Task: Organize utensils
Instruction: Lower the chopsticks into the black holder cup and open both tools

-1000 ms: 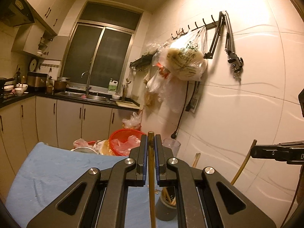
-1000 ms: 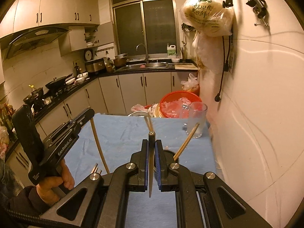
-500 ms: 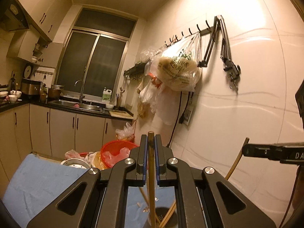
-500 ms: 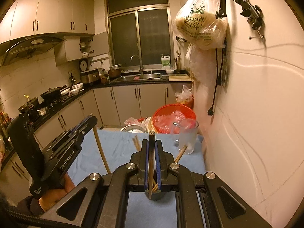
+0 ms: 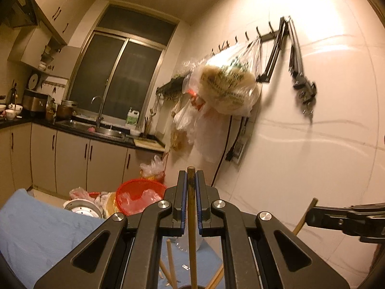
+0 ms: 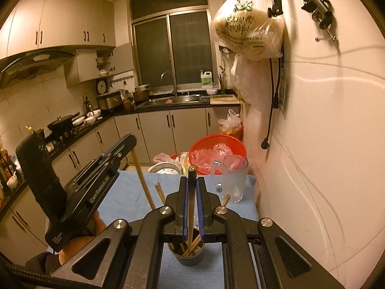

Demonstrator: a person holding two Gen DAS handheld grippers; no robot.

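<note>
The left gripper [image 5: 190,187] is closed on a brown chopstick [image 5: 191,228] held upright, its lower end reaching down to the rim of a cup [image 5: 191,287] at the bottom edge of the left view. The right gripper [image 6: 191,187] is likewise closed on a dark chopstick [image 6: 191,202], whose lower end points into the same metal cup [image 6: 189,254], which holds several more sticks. The cup stands on a blue cloth [image 6: 130,192] covering the table, close to the near edge. The tiled wall [image 6: 324,144] runs close along the right side. A frosted glass jug [image 6: 233,180] stands at the cloth's far right corner, with a red basket [image 6: 216,151] just behind it. To the left, the cloth lies open, with two loose sticks [image 6: 160,191] on it.

Compared with half a second ago, the left view has tilted upward, showing more wall and ceiling. The right gripper sits nearer over the cup, which now shows more fully between its arms.
</note>
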